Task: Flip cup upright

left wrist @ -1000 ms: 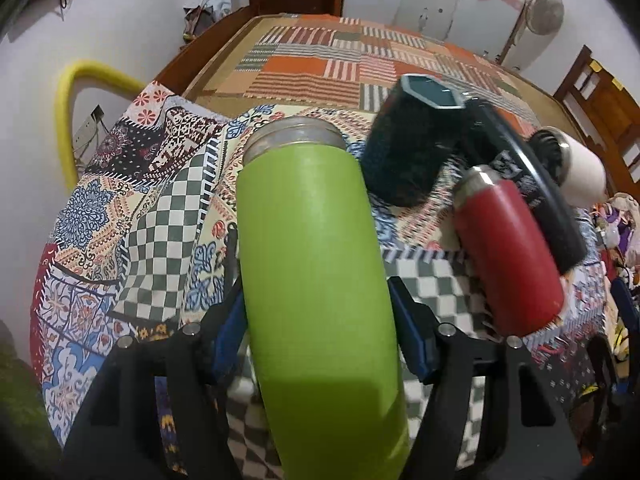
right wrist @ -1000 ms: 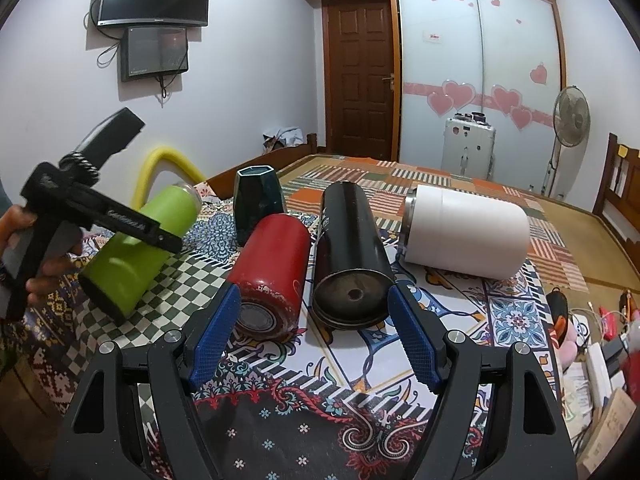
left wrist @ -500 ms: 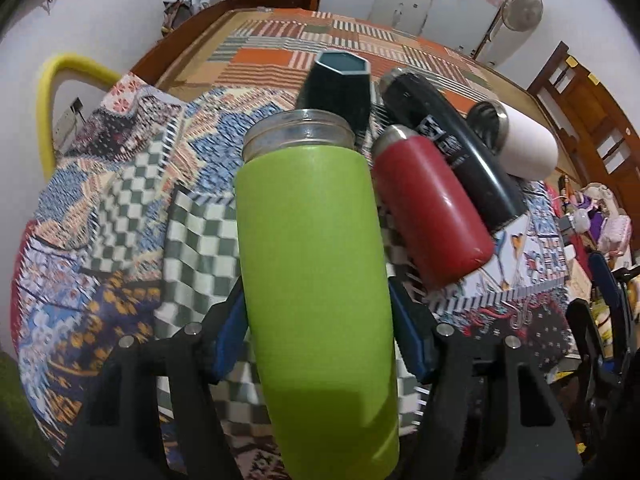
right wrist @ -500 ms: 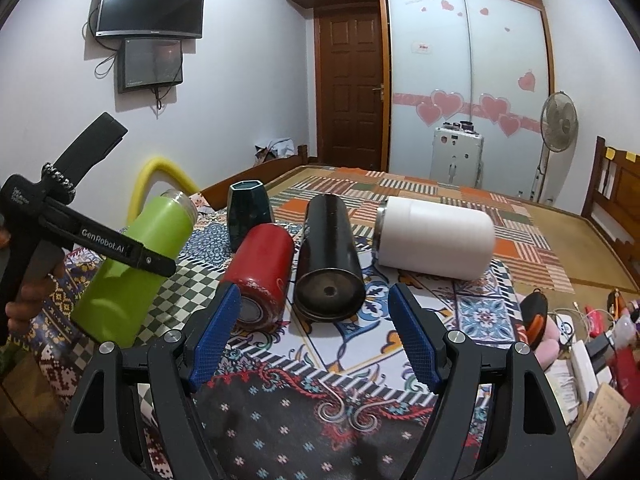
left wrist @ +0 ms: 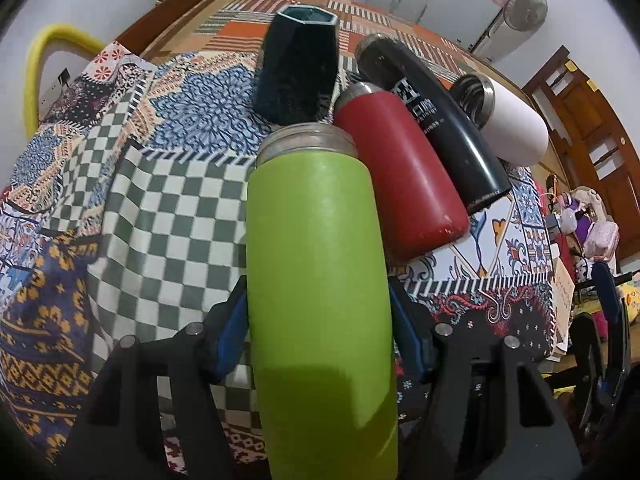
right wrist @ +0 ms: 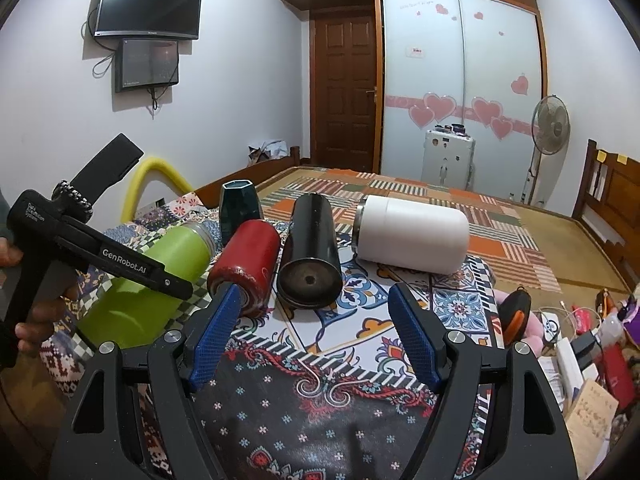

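The left tongs clamp the green cup mid-body, tilted above the checked cloth beside the red cup. It looks rigid, smooth, perhaps slippery metal; a mid-body hold suits it. The right tongs gape empty.

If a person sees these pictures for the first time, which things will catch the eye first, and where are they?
First comes the bright lime-green metal bottle, clamped between the blue pads of the left gripper and filling the middle of the left wrist view. Right of it, a red bottle, a black tumbler and a white cylindrical cup lie on their sides on the patchwork cloth, with a dark teal faceted cup upright behind. The right gripper hovers open before them.
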{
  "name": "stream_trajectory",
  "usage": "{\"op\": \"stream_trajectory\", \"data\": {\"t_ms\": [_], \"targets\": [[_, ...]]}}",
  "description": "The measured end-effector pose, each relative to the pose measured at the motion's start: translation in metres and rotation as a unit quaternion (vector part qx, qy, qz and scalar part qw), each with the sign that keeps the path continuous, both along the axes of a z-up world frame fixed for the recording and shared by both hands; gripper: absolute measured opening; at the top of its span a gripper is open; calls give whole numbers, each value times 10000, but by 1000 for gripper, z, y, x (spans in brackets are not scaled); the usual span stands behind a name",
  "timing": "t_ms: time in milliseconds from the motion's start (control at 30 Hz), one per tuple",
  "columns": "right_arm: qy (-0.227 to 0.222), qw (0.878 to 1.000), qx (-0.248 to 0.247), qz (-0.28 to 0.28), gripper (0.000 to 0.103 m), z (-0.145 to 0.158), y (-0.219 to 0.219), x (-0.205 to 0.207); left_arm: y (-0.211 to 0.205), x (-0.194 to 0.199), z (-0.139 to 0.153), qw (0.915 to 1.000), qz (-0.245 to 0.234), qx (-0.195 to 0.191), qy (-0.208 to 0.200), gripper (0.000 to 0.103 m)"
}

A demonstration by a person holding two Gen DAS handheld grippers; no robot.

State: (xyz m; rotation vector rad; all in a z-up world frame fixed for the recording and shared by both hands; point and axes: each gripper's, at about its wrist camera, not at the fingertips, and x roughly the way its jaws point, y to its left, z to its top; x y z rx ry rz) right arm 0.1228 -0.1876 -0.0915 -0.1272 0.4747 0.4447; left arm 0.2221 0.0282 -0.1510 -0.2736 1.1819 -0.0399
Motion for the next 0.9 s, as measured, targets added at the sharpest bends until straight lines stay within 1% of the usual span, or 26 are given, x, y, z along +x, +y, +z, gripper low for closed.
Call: {"op": "stream_trajectory", "data": {"t_ms": [133,400,467,533,600,667,767,900], "targets": [[25,10000,-34,24,74,-2,2,-1,-6,-1,-1,9999,-88,107,-31,64],[39,9998,-142,110,74,-4,11,-3,-10,1,-5,9993,-342,170,54,64],[47,9998,-162,118,74,-5,13,-3,-9,1,-5,9992,-385,125,71,65],[71,9997,-175,121,74,-5,15,-2,-7,-2,1,9990,-403,180,-72,64],[100,9997,-196,136,74,-5,18,-2,-8,-8,16,9971,-482,409,-416,64],[104,9995,-240,154,74,-4,22,-2,-8,-13,29,9949,-605,496,-640,65],[124,9993,-279,196,75,-3,29,-2,0,-21,48,9927,-662,450,-907,65],[134,9989,-325,314,77,0,40,-4,20,-30,60,9911,-492,488,-1135,65]]}}
